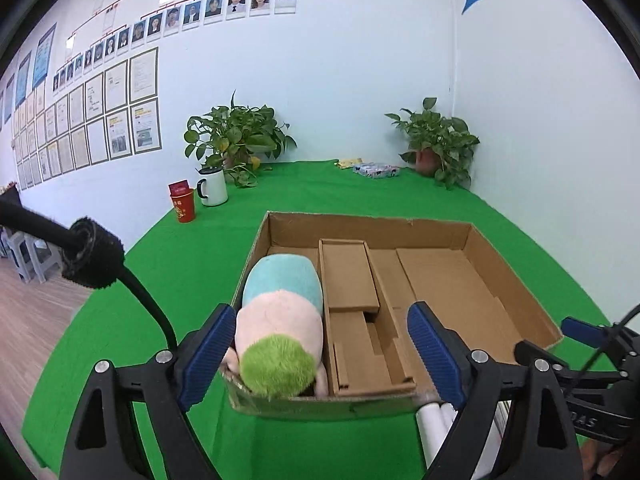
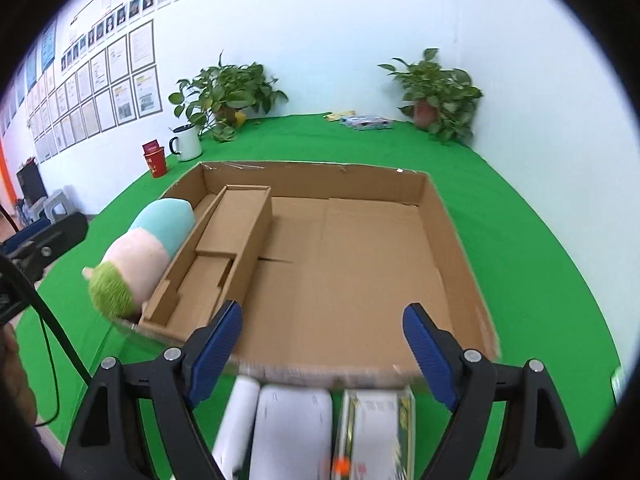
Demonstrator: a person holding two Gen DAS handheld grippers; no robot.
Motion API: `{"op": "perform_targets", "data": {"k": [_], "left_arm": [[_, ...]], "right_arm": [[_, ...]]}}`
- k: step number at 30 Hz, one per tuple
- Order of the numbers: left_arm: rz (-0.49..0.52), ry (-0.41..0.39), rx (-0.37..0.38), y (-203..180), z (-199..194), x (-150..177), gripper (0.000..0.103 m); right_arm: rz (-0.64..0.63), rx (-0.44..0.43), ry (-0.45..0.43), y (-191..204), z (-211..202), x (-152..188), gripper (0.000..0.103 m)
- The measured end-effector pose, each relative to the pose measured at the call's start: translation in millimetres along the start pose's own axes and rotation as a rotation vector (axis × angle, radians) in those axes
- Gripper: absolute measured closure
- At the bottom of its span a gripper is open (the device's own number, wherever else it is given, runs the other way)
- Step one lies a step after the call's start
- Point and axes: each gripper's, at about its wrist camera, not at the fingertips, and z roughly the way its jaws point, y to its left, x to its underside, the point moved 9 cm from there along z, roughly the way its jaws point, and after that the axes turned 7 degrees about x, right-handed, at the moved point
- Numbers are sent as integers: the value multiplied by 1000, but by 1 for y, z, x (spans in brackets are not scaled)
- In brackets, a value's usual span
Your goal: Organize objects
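Observation:
A shallow cardboard box (image 1: 368,222) lies on the green table. A plush toy (image 1: 280,320) with a green end, pink middle and light blue end lies in its narrow left compartment, beside a folded cardboard insert (image 1: 348,276). My left gripper (image 1: 320,312) is open just short of the box's near edge, its pads clear of the toy. My right gripper (image 2: 323,312) is open over the near edge of the box (image 2: 312,170), above its bare right part. The plush toy (image 2: 140,252) is off to its left. A blue pad (image 1: 580,328) of the right gripper shows at the right.
In front of the box lie a white roll (image 2: 236,420), a white packet (image 2: 292,428) and a green-edged carton (image 2: 376,428). A red cup (image 1: 184,208), a white mug (image 1: 214,186), two potted plants (image 1: 236,136) (image 1: 440,144) and a packet (image 1: 376,170) stand at the back.

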Motion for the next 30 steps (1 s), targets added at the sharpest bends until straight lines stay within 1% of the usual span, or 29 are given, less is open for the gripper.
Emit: {"op": "perform_targets", "data": {"k": [3, 5, 8, 10, 11, 14, 17, 18, 19, 20, 21, 23, 24, 25, 26, 27, 28, 29, 30], "left_arm": [[5, -6, -7, -9, -14, 6, 16], [13, 6, -8, -16, -23, 13, 16], [25, -3, -18, -26, -37, 17, 16], [24, -6, -17, -31, -44, 20, 16], [25, -8, -17, -32, -46, 20, 16], [15, -10, -31, -30, -50, 20, 16], [-2, 0, -12, -32, -55, 28, 17], [-8, 7, -11, -30, -55, 30, 22], [-11, 12, -10, -29, -54, 31, 31], [-12, 22, -9, -27, -55, 34, 45], [-12, 30, -10, -25, -53, 35, 51], [1, 39, -4, -24, -53, 40, 76], [10, 38, -4, -23, -54, 40, 79], [13, 35, -5, -21, -53, 39, 80], [14, 27, -1, -20, -54, 39, 80], [9, 23, 4, -18, -55, 39, 79], [-1, 16, 5, -13, -55, 37, 73], [-14, 16, -4, -6, -55, 36, 53], [-31, 20, -15, 4, -52, 36, 40]], "right_arm": [[-15, 5, -14, -4, -16, 8, 21], [-23, 8, -23, -6, -23, 12, 21], [-6, 10, -29, -9, -34, 19, 21], [-24, 54, -69, -8, -45, 23, 21], [-32, 60, -82, -8, -48, 25, 21], [-4, 5, -58, -5, -50, 31, 21], [-13, 0, -59, -2, -51, 35, 21], [-9, -9, -58, 0, -51, 37, 21], [-5, -18, -54, 1, -51, 39, 21], [-4, -27, -49, 3, -51, 41, 21], [-7, -30, -48, 5, -51, 42, 21], [-20, -24, -58, 8, -52, 43, 22], [-24, -22, -61, 9, -52, 43, 23], [-23, -22, -67, 10, -53, 44, 32], [-21, -15, -77, 10, -54, 43, 63], [-22, 12, -77, 8, -53, 44, 82], [-18, 29, -69, 7, -52, 44, 97], [-7, 22, -63, 5, -51, 44, 96], [2, 7, -61, 4, -50, 43, 96]]}}
